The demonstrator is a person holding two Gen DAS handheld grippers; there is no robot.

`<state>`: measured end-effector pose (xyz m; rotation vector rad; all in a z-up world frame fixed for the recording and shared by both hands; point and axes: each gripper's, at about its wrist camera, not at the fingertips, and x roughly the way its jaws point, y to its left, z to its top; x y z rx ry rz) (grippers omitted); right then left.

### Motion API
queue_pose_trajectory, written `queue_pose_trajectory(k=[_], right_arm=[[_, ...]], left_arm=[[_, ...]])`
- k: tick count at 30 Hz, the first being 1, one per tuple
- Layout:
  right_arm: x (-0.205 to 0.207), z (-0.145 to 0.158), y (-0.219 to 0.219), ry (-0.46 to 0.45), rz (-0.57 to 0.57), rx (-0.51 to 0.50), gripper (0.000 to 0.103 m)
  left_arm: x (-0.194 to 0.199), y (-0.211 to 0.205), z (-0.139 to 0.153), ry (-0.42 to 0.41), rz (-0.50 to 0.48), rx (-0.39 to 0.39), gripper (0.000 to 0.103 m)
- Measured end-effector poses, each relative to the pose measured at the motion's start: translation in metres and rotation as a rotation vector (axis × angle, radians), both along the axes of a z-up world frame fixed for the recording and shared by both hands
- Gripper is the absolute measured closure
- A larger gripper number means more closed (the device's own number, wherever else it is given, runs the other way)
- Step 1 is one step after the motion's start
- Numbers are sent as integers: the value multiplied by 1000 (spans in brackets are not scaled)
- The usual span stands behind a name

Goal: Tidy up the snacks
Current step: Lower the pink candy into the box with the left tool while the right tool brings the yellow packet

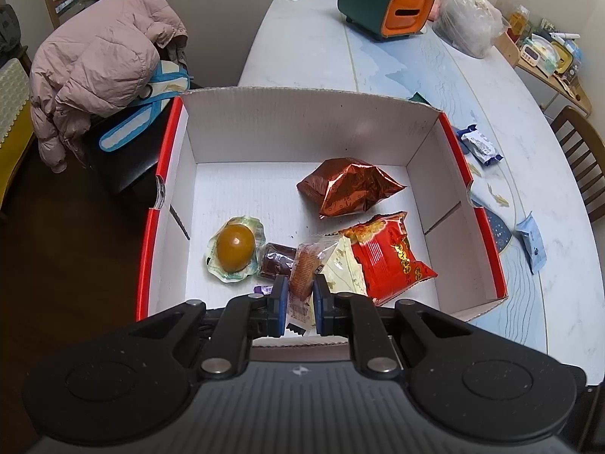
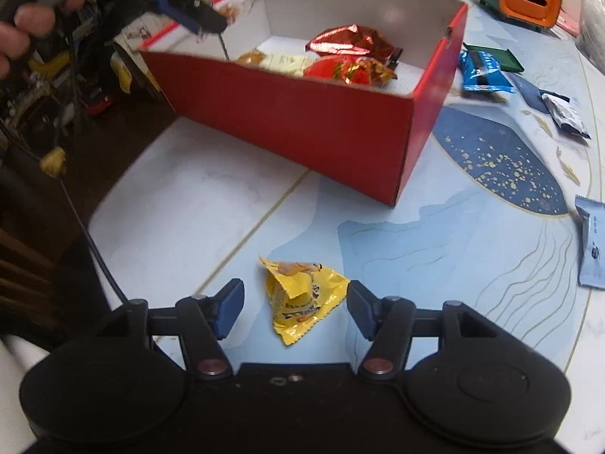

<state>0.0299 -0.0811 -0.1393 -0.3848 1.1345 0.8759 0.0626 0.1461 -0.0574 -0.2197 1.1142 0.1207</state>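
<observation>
The left hand-held gripper (image 1: 298,290) is hanging over the near wall of the red box (image 1: 378,132), clenched on a clear-wrapped biscuit (image 1: 304,272) that is standing upright between its blue pads. The right wrist view is showing the same gripper (image 2: 221,19) above the box's far-left rim.

Inside the box, snacks are crowding the near half of the floor: a sealed egg pack (image 1: 235,248), a dark brown packet (image 1: 278,261) just beside it, a pale packet (image 1: 346,265), a red bag (image 1: 393,257) and a copper foil bag (image 1: 349,185) behind them. The far half and the left strip of the white floor are lying open beside the left wall.

The right hand-held gripper (image 2: 295,308) is sitting low over the surface (image 2: 208,196) with its fingers spread wide and nothing grasped. A yellow packet (image 2: 300,297) is lying between the fingertips, apart from the left one and nearly touching the right one. Bare surface is separating this packet from the box's near red wall (image 2: 321,128).

Outside the box's right wall, a blue packet (image 2: 482,72), a dark blue-and-white packet (image 2: 567,113) and a light blue sachet (image 2: 591,246) are lying well apart. The surface edge is curving close to the left of the right gripper.
</observation>
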Motion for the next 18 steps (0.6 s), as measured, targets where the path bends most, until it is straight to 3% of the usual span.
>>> queue_pose_trajectory(k=[12,18], right_arm=[[2,-20,10,-65,-23,-63,41],[1,-17,9,-94,-10,-54,58]], left_arm=[[3,2,-6,12,5,-5,90],[3,5,-8,12,11,-6,90]])
